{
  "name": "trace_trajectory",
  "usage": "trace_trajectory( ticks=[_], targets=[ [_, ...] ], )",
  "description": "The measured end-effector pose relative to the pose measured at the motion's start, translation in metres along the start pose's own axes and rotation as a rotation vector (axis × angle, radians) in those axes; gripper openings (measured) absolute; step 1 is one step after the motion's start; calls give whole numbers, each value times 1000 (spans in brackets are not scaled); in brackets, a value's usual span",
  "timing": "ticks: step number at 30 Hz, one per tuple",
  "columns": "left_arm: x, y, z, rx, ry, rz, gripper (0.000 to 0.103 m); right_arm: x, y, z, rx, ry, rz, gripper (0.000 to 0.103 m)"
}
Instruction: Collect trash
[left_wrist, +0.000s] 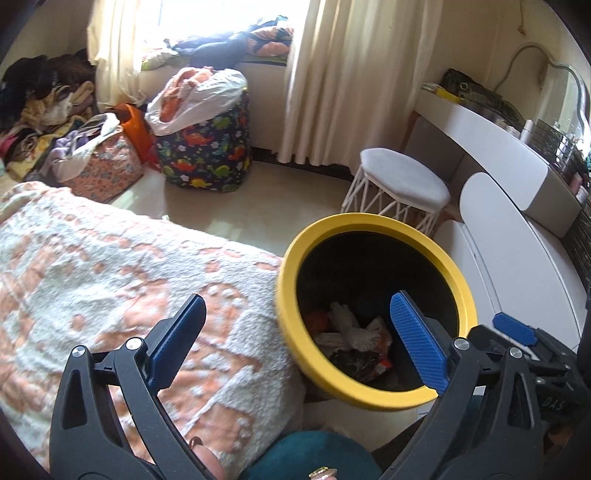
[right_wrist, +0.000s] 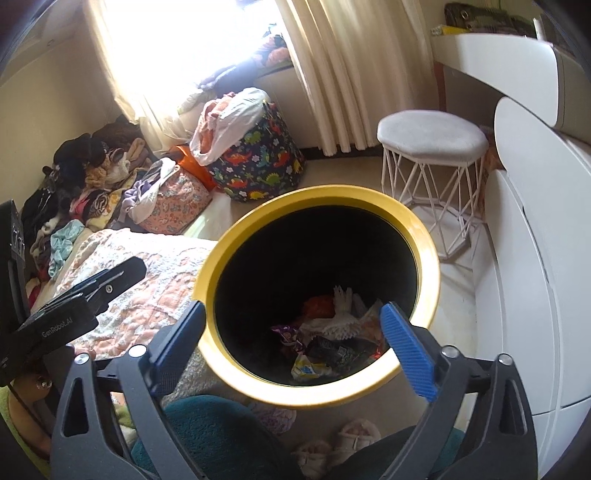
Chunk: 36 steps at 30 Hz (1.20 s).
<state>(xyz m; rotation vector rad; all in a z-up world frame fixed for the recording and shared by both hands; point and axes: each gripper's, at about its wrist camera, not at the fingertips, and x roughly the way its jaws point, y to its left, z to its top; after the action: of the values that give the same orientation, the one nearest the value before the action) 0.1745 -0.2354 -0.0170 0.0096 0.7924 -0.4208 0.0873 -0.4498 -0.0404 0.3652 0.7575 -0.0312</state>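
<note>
Beside the yellow-rimmed bin (right_wrist: 424, 236), on its left, lies the bed with a white-and-peach blanket (left_wrist: 110, 266), its corner touching the bin's rim. To the bin's right stands a white curved cabinet (right_wrist: 535, 295), close to the rim. Beyond the bin, cream curtains (left_wrist: 351, 74) hang at a bright window. Beyond the bin and to the left, a dinosaur-print hamper (right_wrist: 266, 166) stands topped with a white bag of cloth, and a floral bag (right_wrist: 177, 206) and a heap of clothes (right_wrist: 81, 177) lie further left. Beyond the bin and to the right stands a white wire-legged stool (right_wrist: 432, 136), apart from the rim. Inside the bin, at its dark bottom, lies the collected trash (right_wrist: 332, 339): wrappers, white crumpled paper and an orange scrap. Above the bin's near rim, the right gripper (right_wrist: 295, 332) holds its blue-padded jaws spread wide with nothing between them. The left gripper (left_wrist: 295, 332) hangs over the bin's left rim and the blanket's edge, its jaws equally wide and empty. Nothing blocks the bin's mouth.
</note>
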Motion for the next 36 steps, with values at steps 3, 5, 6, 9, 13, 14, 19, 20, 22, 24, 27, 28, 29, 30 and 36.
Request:
trace_trajectory(
  ticks=[3,5,6,9,13,14,19,20,22,24,27,28,29,30,36],
  targets=[
    [-11,9,-5,-15,-12,26,92,-5,9,-3,-25,-23,8,96],
    [-17,15,-9,-21,-18,40,92,-9,15,-6,-45,-36,13,96],
    [-22,18,-12,-24,-24,48,92,-10,19,-6,-54,-46,16,96],
    [-32,24,-18,-27,-43,70,92,-15,27,-10,-81,-70,24,96],
    [-48,35,-29,-34,-74,99,92,-21,36,-15,-103,-106,44,96],
    [-52,37,-32,-34,-79,104,92,-22,39,-17,-111,-115,49,96],
    [-70,46,-47,-39,-111,136,92,-32,53,-26,-144,-180,55,96],
    [-74,48,-50,-42,-118,143,92,-34,56,-27,-152,-194,57,96],
    [-81,52,-57,-50,-135,153,92,-39,59,-31,-161,-220,53,96],
    [-88,55,-64,-50,-154,164,92,-43,61,-34,-167,-244,56,96],
    [-99,59,-70,-50,-186,183,92,-48,65,-39,-179,-283,53,96],
    [-103,61,-71,-51,-202,195,92,-51,68,-40,-187,-299,49,96],
    [-107,61,-73,-50,-218,205,92,-53,71,-41,-197,-316,45,96],
    [-111,63,-74,-49,-231,210,92,-55,72,-43,-203,-329,42,96],
    [-127,66,-80,-48,-311,223,92,-72,81,-53,-209,-447,19,96]
  ],
)
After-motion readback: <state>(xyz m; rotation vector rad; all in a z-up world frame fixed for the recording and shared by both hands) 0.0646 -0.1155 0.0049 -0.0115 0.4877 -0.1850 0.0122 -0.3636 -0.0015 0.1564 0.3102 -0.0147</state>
